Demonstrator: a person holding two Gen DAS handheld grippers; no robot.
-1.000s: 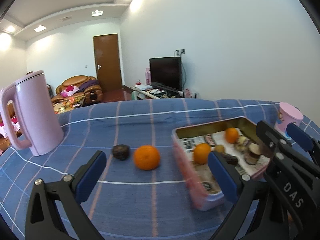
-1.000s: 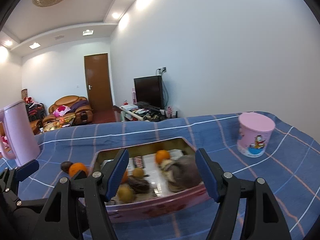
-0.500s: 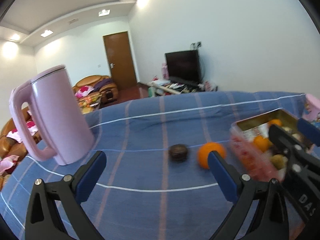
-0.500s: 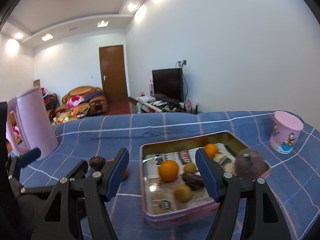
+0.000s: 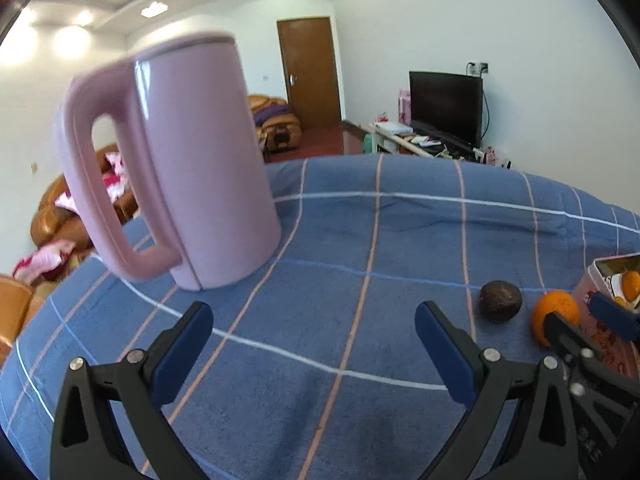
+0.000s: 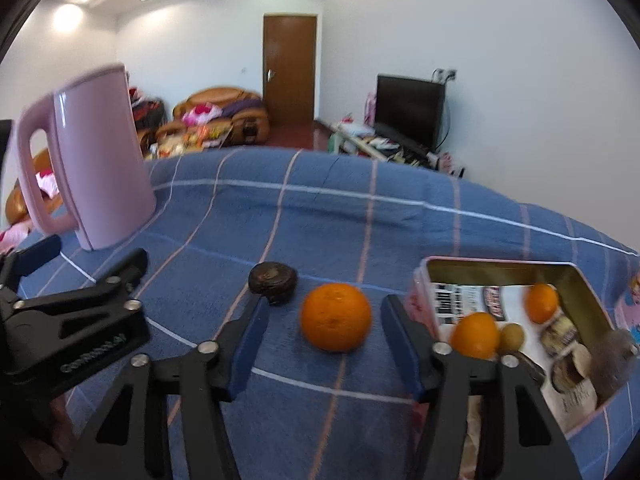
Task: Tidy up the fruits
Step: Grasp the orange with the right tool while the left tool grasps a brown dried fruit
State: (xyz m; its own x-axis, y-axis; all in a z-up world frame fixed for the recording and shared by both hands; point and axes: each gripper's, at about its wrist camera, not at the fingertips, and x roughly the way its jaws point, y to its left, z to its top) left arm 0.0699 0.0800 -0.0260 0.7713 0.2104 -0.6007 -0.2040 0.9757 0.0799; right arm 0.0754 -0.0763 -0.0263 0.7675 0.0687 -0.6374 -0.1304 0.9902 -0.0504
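A loose orange (image 6: 335,316) lies on the blue checked cloth between the fingertips of my right gripper (image 6: 324,307). Its jaws are closing, and the pads stand apart from the orange. A dark wrinkled fruit (image 6: 273,278) sits just left of it, behind the left fingertip. The pink tin (image 6: 500,267) at the right holds two oranges (image 6: 476,334), a small yellowish fruit (image 6: 511,336) and several darker pieces. My left gripper (image 5: 314,340) is open over bare cloth with nothing in it. From there the dark fruit (image 5: 501,301) and the orange (image 5: 556,316) lie to the right.
A tall pink kettle (image 5: 172,168) stands on the cloth at the back left, close ahead of the left gripper. A pink cup (image 6: 631,304) peeks in beyond the tin at the right edge. The left gripper (image 6: 88,256) shows at the left of the right wrist view.
Both grippers swung left. The kettle now fills the left wrist view and the tin has slid to its edge. The right gripper left the tin, straddles the loose orange, and its jaws have narrowed.
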